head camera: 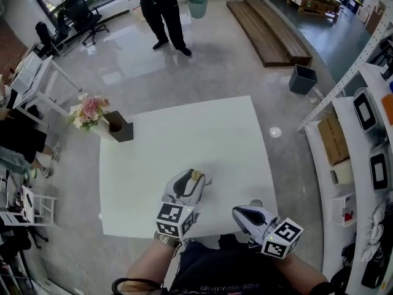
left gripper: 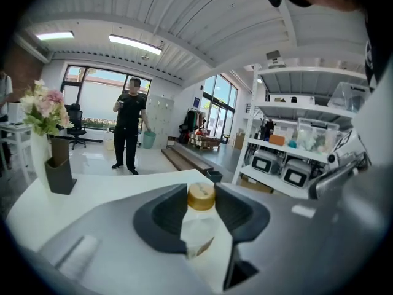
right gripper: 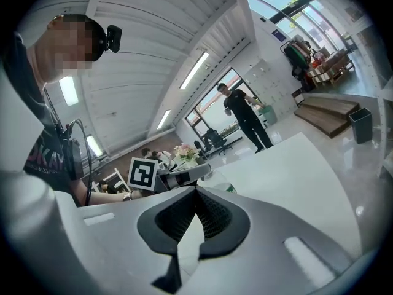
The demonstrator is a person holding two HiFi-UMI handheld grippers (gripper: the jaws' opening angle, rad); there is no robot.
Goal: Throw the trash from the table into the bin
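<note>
Left gripper [left gripper: 200,196] clamps gold-capped bottle [left gripper: 198,231]; right gripper [right gripper: 196,203] closed, empty. Risk: smooth bottle slips before reaching far-right bin [head camera: 303,78].

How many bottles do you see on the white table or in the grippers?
1. A clear bottle with a gold cap is clamped in the left gripper, over the near part of the table. No other bottle shows.

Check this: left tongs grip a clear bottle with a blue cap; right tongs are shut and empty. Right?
The cap is gold, not blue; the left gripper view shows it. The left tongs do grip the clear bottle, and the right tongs are shut and empty.
</note>
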